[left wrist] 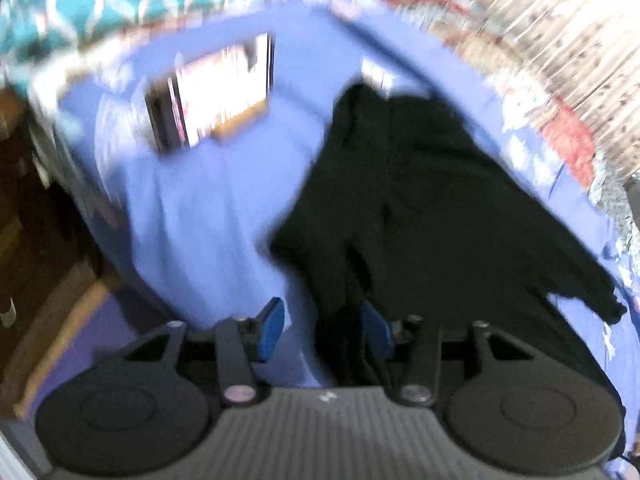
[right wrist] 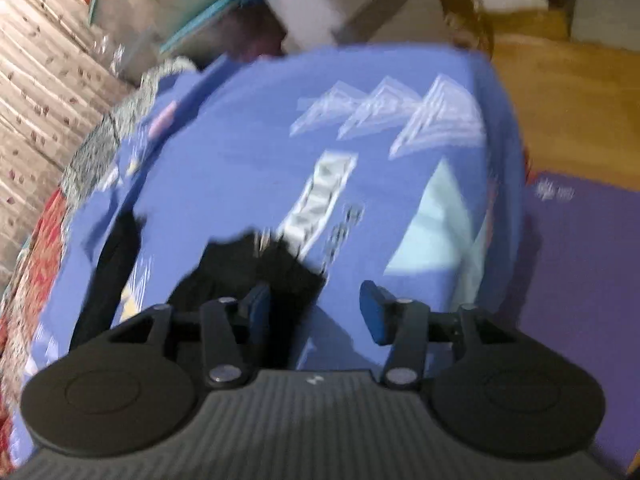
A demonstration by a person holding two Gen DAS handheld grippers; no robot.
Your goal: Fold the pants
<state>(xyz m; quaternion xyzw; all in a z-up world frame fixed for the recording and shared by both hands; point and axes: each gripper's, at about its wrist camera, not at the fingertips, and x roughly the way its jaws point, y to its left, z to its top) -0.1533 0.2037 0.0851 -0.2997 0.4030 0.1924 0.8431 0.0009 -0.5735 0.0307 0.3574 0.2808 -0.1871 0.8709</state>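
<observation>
The black pants [left wrist: 420, 200] lie spread on a blue bed sheet [left wrist: 208, 208], running from the far side toward me on the right. My left gripper [left wrist: 325, 330] hovers at their near end with its blue pads [left wrist: 274, 328] apart; a fold of black cloth hangs by the right pad, and bare sheet shows beside the left one. In the right wrist view a corner of the pants [right wrist: 248, 264] lies just ahead of my right gripper [right wrist: 316, 308]. It is open, with the cloth close to its left pad [right wrist: 258, 304]. Both views are blurred.
A flat white and dark rectangular object [left wrist: 212, 100] rests on the sheet at the far left. A red flowered blanket [left wrist: 572, 148] borders the bed. A purple mat [right wrist: 580, 264] and wooden floor [right wrist: 560, 92] lie past the bed's right edge.
</observation>
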